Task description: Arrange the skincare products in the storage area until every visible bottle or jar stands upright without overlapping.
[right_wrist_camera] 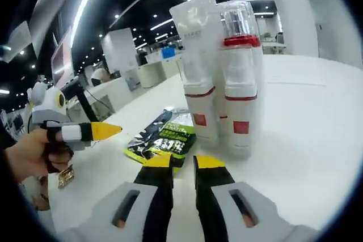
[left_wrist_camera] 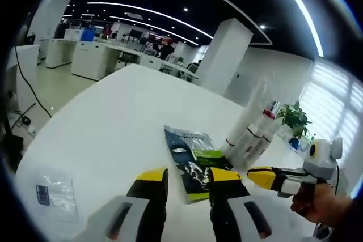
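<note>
Looking along the left gripper [left_wrist_camera: 188, 184], we see its yellow-tipped jaws standing apart with a moderate gap and nothing between them, hovering over a white table [left_wrist_camera: 113, 117]. Just beyond the tips lies a flat sachet packet [left_wrist_camera: 193, 161], dark with a green panel, lying on the table. Past it, we see the skincare bottles [left_wrist_camera: 249, 134] grouped upright near the far table edge, white with red bands, one with a clear cap. A small clear plastic bag with a blue label [left_wrist_camera: 54, 190] lies well apart at the near left. The right gripper [left_wrist_camera: 266, 177] comes in from the right, held by a hand [left_wrist_camera: 317, 203]; a potted plant [left_wrist_camera: 295, 118] stands behind the bottles.

In the right gripper view, we see the right gripper [right_wrist_camera: 182, 165] with jaws at a narrow gap, empty, tips near the sachet packet [right_wrist_camera: 161, 136]. The skincare bottles [right_wrist_camera: 224, 77] stand upright, touching one another, just beyond the tips. The left gripper [right_wrist_camera: 96, 131] enters from the left, held by a hand [right_wrist_camera: 31, 154]; from here we cannot tell its jaw gap.
</note>
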Demonstrator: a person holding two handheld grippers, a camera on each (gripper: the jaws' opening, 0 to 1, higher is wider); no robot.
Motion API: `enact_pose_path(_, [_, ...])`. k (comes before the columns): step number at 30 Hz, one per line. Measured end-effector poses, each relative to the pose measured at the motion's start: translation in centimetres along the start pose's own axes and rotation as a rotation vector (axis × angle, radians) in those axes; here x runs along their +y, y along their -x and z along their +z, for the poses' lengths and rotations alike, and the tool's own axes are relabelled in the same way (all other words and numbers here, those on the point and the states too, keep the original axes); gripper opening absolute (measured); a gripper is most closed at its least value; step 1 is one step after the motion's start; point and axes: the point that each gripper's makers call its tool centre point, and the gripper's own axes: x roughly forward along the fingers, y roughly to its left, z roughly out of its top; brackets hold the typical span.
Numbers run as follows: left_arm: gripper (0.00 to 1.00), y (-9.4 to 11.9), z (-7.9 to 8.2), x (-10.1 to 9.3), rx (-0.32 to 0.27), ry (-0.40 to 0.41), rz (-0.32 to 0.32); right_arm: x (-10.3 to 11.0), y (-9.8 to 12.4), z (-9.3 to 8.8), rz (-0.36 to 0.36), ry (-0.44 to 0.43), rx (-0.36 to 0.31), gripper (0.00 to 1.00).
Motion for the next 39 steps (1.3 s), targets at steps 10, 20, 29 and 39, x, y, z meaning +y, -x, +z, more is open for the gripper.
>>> enact_pose_path(10, [0.30,7.3,-2.2,-3.9,-0.077,-0.015,-0.063,5.9,1.3,-0.2,0.119,0.059,-0.025,0.13])
enact_pose_path(20, [0.35,15.8,-6.3,-0.9,-0.121,-0.094,0.049,14.6,1.8,-2.4,0.358,0.206,0.032,0.17])
enact_pose_path(29, [0.54,20.2,-8.6,0.7,-0.165,-0.218,0.143,23.1,0.9,-5.3,0.591,0.338,0.154,0.37])
enact_pose_path(39, [0.57,22.4,-9.9,3.6,-0.165,-0.186,0.235,26.8,-1.2,-7.7,0.640,0.569,0.294,0.51])
